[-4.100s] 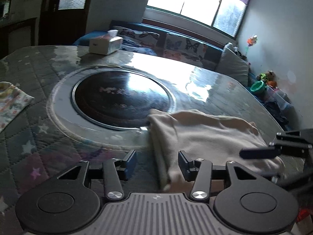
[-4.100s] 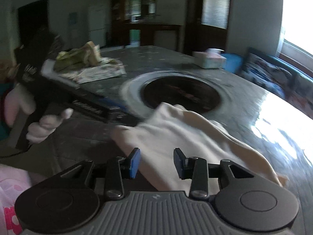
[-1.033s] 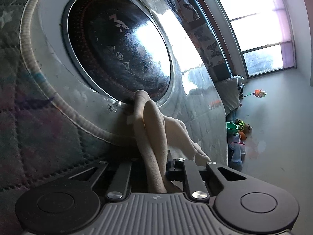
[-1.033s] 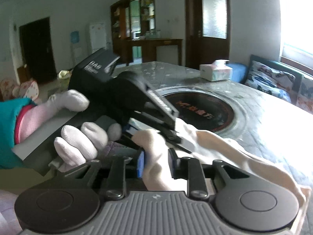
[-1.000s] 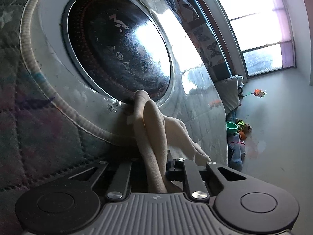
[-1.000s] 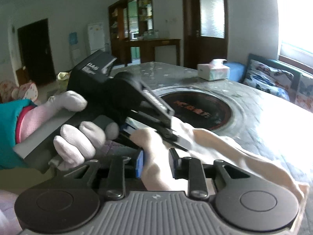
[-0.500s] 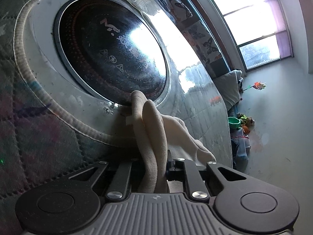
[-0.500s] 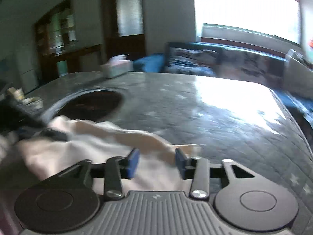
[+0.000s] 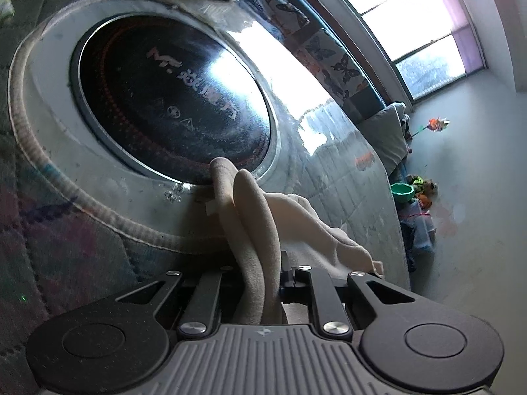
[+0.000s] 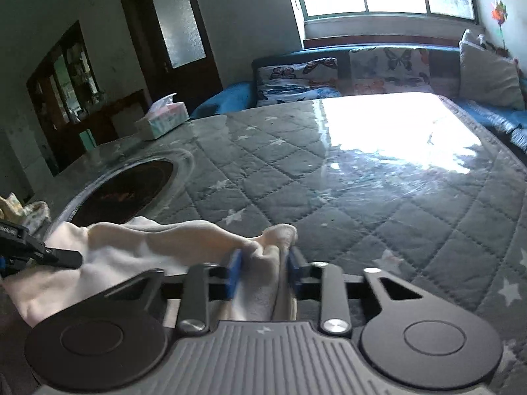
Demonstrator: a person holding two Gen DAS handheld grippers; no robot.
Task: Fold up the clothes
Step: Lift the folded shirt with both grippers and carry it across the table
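A cream garment (image 9: 253,217) lies bunched on the quilted table cover, just in front of the round black cooktop (image 9: 171,98). My left gripper (image 9: 262,279) is shut on a doubled fold of it, and the fabric rises in two ridges between the fingers. In the right wrist view the same cream garment (image 10: 148,240) stretches leftward from my right gripper (image 10: 263,270), whose blue pads (image 10: 234,273) are shut on its bunched end. The left gripper (image 10: 62,258) shows at the far left edge, gripping the other end.
A tissue box (image 10: 163,117) stands at the far side of the table (image 10: 362,197), beyond the cooktop (image 10: 125,191). A patterned cloth (image 10: 26,210) lies at the left edge. A butterfly-print sofa (image 10: 378,65) runs under the window. Toys and a green bowl (image 9: 402,192) are on the floor.
My right gripper, open over the garment's end half a second ago, has shut on it. The left gripper keeps its hold and has shifted only slightly.
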